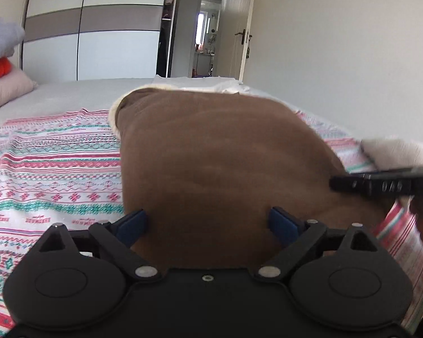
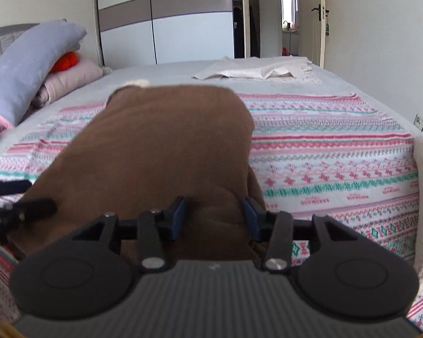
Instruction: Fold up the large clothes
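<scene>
One brown garment (image 1: 220, 152) lies folded on the patterned bed cover (image 1: 50, 169). Left gripper (image 1: 208, 222) spread wide, nothing gripped. Right gripper (image 2: 214, 217) half open around a garment fold; grip unclear.

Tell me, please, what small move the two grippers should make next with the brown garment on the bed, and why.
Probably ease both grippers forward and close them on the near edge. The brown garment lies flat on the patterned blanket; left gripper stands wide open over it, right gripper half open astride a raised fold, neither visibly pinching cloth.

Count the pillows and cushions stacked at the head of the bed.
2 clearly: a blue-grey pillow on top and a pink one beneath it, with an orange thing wedged between. Others may be hidden behind.
</scene>
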